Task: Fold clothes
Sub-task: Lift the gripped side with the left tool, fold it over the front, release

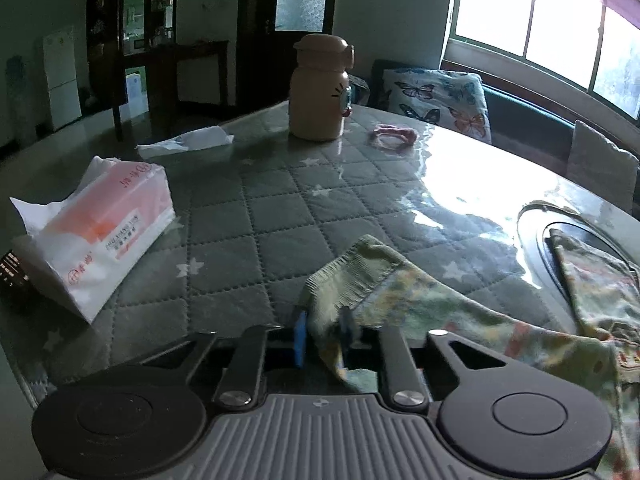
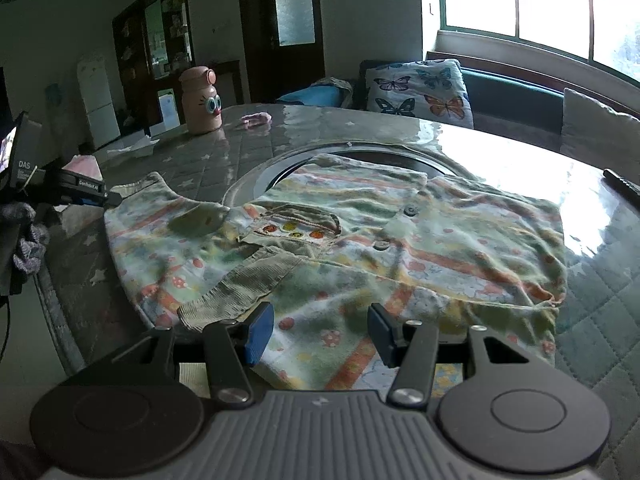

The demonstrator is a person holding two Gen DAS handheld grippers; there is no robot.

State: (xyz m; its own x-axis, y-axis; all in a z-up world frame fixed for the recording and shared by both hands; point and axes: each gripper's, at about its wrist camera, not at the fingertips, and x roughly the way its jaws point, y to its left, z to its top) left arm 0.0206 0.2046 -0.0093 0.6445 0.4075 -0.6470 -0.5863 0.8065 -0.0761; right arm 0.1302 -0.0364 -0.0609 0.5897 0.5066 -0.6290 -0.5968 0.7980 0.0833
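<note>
A small patterned child's shirt [image 2: 360, 236] with green ribbed cuffs lies spread on the quilted table, partly over a round inset plate [image 2: 256, 176]. My left gripper [image 1: 324, 334] is shut on the ribbed cuff of one sleeve [image 1: 356, 280], which runs off to the right. In the right wrist view the left gripper [image 2: 96, 196] shows at the far left, holding that sleeve end. My right gripper [image 2: 320, 332] is open, its jaws wide apart just above the shirt's near hem, beside the other ribbed cuff [image 2: 240, 284].
A tissue pack [image 1: 104, 232] lies at the left, a loose tissue [image 1: 188, 142] behind it. A beige cartoon bottle [image 1: 320, 88] and a pink hair tie [image 1: 394, 134] stand at the back. A butterfly cushion [image 2: 420, 88] sits on the bench under the window.
</note>
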